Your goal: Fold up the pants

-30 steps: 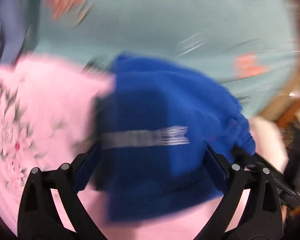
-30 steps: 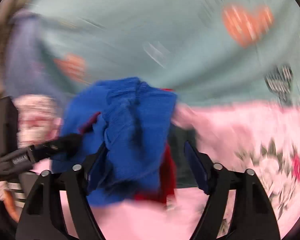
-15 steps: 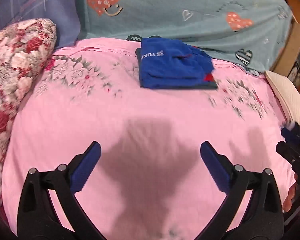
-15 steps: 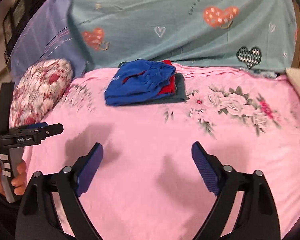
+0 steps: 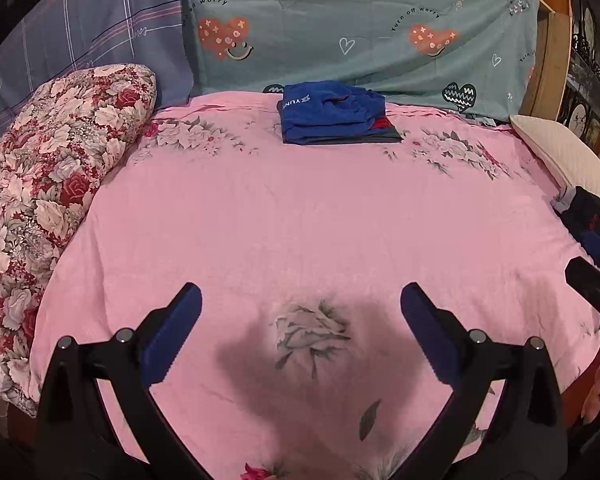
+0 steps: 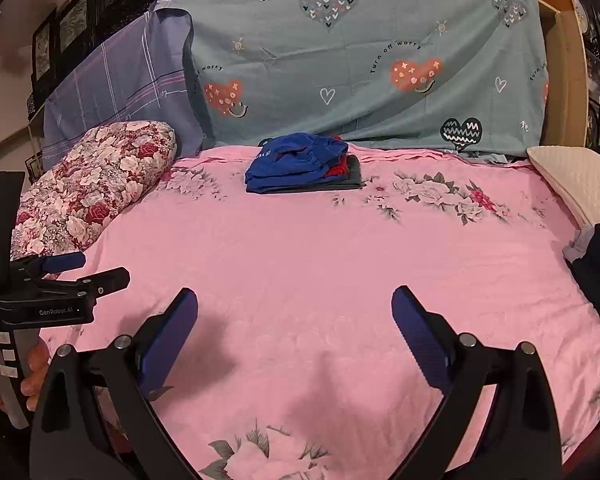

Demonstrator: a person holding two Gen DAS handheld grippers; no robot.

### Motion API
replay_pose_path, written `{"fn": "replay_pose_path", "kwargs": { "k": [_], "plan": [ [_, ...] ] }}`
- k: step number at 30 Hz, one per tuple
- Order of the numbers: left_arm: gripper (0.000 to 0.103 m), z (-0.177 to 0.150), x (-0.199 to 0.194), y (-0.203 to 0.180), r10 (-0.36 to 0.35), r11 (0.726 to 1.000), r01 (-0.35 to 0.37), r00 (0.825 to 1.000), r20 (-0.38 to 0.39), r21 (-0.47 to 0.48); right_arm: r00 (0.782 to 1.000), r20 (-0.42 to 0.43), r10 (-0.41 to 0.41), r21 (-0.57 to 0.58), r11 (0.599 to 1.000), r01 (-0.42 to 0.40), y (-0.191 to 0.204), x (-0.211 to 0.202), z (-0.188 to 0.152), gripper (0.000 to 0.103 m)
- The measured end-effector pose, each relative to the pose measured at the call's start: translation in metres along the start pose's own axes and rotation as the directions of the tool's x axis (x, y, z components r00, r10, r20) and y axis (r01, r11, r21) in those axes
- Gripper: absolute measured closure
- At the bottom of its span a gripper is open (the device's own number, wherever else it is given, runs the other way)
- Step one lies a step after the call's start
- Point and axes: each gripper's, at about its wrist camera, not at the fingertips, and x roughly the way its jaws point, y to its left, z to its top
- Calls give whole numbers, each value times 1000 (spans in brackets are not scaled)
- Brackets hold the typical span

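Folded blue pants (image 5: 328, 118) lie on top of a small stack of folded clothes at the far end of the pink floral bed (image 5: 284, 216), against the teal sheet; they also show in the right wrist view (image 6: 296, 162). My left gripper (image 5: 300, 312) is open and empty, low over the near part of the bed. My right gripper (image 6: 294, 312) is open and empty, also near the front. The left gripper (image 6: 60, 280) shows at the left of the right wrist view. A dark garment (image 6: 598, 264) lies at the bed's right edge.
A floral red-and-white pillow (image 5: 48, 184) lies along the left side. A cream pillow (image 5: 564, 156) sits at the far right. A teal heart-print sheet (image 5: 360, 28) and a purple plaid sheet (image 5: 84, 40) hang behind the bed. A wooden frame (image 5: 548, 52) stands at the right.
Both grippers let go of the blue pants on the stack and pulled back toward the near end of the bed. The pants stay folded on the stack.
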Motion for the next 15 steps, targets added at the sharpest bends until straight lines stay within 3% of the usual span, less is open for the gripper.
{"fn": "replay_pose_path", "kwargs": {
  "k": [6, 10, 15],
  "plan": [
    [2, -5, -24, 2, 32, 999, -31, 998, 46, -9, 996, 80, -48, -20, 999, 50, 7, -29, -6, 5],
    [2, -6, -30, 2, 128, 992, -128, 989, 69, -6, 995, 90, -51, -23, 998, 54, 9, -35, -9, 5],
    [2, -7, -29, 5, 111, 994, -110, 992, 57, -22, 996, 82, -47, -19, 999, 49, 10, -34, -12, 5]
  ]
}}
